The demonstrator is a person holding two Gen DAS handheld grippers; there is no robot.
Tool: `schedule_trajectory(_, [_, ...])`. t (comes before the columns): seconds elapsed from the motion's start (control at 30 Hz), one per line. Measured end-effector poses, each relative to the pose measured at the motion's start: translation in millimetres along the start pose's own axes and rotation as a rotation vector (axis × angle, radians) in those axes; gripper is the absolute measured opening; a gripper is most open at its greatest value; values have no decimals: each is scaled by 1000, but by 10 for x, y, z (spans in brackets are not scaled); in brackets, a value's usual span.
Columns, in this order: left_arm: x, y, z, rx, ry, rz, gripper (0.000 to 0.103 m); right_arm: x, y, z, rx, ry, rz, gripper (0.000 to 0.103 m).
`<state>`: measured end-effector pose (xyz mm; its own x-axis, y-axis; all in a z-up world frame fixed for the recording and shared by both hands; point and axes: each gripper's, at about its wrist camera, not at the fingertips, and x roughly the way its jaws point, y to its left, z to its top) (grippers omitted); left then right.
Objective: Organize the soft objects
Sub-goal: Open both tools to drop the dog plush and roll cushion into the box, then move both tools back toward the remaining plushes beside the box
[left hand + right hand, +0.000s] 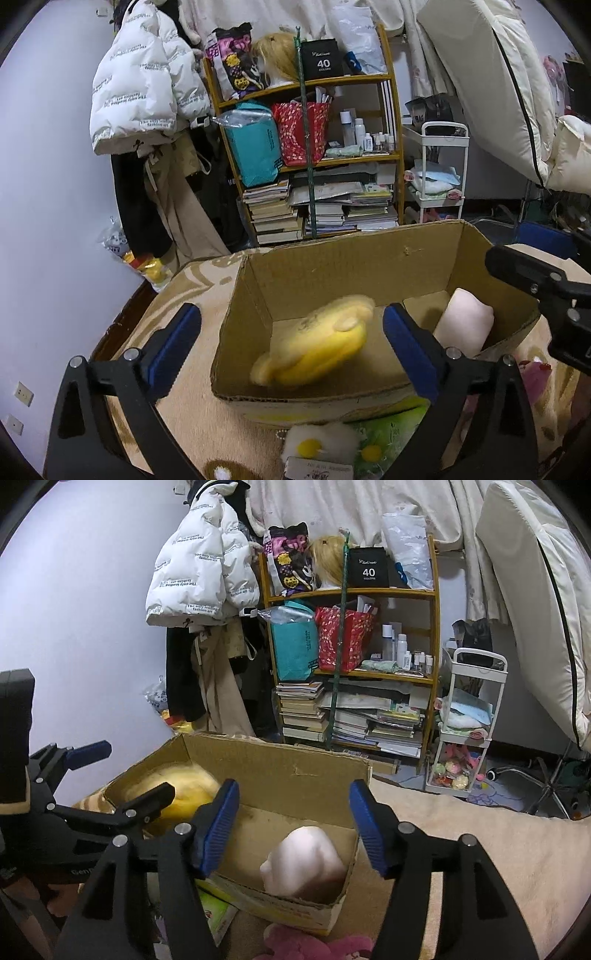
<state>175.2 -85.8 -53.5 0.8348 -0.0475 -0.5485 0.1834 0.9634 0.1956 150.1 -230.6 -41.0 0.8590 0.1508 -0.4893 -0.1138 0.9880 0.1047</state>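
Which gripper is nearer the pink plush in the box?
Right. The right gripper hangs open directly above the pink plush; the left gripper, also open, sits over the yellow plush, with the pink one off to its right.

Beige blanket (480, 849) w/ cardboard box (288, 775), pink plush (314, 945) on it

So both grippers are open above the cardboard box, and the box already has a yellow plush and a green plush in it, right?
Nearly. The second toy in the cardboard box is pale pink, not green, as the right wrist view shows. The yellow plush is in there, and the left gripper and right gripper are both open.
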Motion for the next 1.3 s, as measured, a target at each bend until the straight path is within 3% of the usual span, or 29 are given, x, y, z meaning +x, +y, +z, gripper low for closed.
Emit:
schedule_trajectory(0.27, [-91, 99, -36, -39, 18, 21, 98, -122, -80, 26, 44, -11, -5, 99])
schedule_trajectory(0.33, [-115, 127, -56, -48, 19, 28, 99, -156, -96, 29, 53, -10, -8, 101])
schedule_trajectory(1.03, [-864, 216, -213, -74, 7, 53, 99, -763, 69, -6, 29, -5, -18, 101])
schedule_trajectory(1.3, [-1113, 285, -328, -118, 47, 20, 99, -1021, 122, -44, 39, 19, -10, 101])
